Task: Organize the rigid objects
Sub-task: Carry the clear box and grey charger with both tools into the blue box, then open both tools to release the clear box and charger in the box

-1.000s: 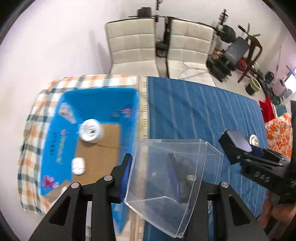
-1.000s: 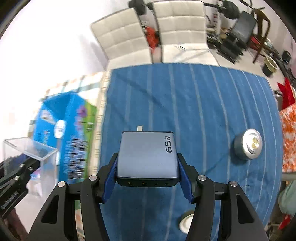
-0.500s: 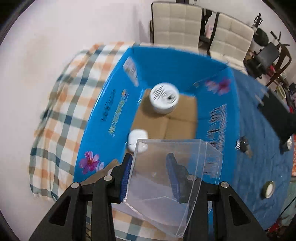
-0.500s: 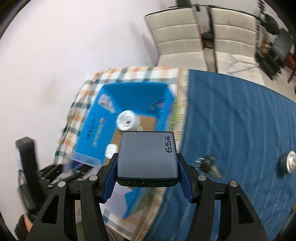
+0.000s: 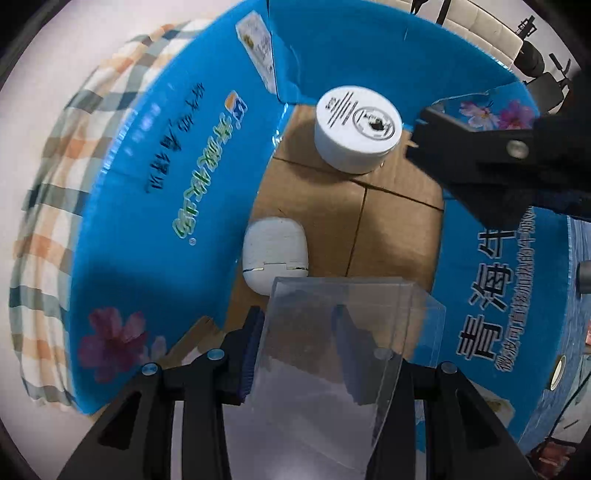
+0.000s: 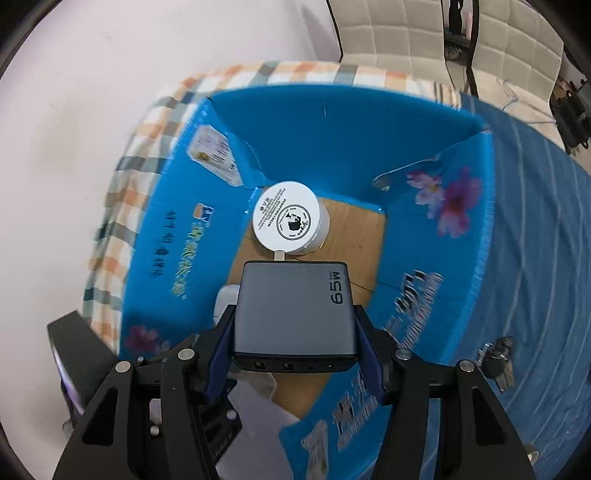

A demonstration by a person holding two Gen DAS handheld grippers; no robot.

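My left gripper (image 5: pixel 299 350) is shut on a clear plastic box (image 5: pixel 332 350) and holds it low inside the open blue carton (image 5: pixel 155 192). My right gripper (image 6: pixel 293 347) is shut on a grey 65W charger (image 6: pixel 295 310) and holds it above the same carton (image 6: pixel 424 295). On the carton's brown floor lie a white round jar (image 5: pixel 356 129) and a white earbud case (image 5: pixel 275 254). The jar also shows in the right wrist view (image 6: pixel 290 221). The right gripper's black body (image 5: pixel 498 166) reaches over the carton's right wall in the left wrist view.
The carton stands on a plaid cloth (image 6: pixel 122 192) next to a blue striped tablecloth (image 6: pixel 535 258). A bunch of keys (image 6: pixel 496 356) lies on the blue cloth by the carton. White chairs (image 6: pixel 406 33) stand behind the table. A white wall is to the left.
Both grippers have moved left from over the blue tablecloth to the carton. The left one has gone down into it with the clear box; the right one hovers above with the charger.
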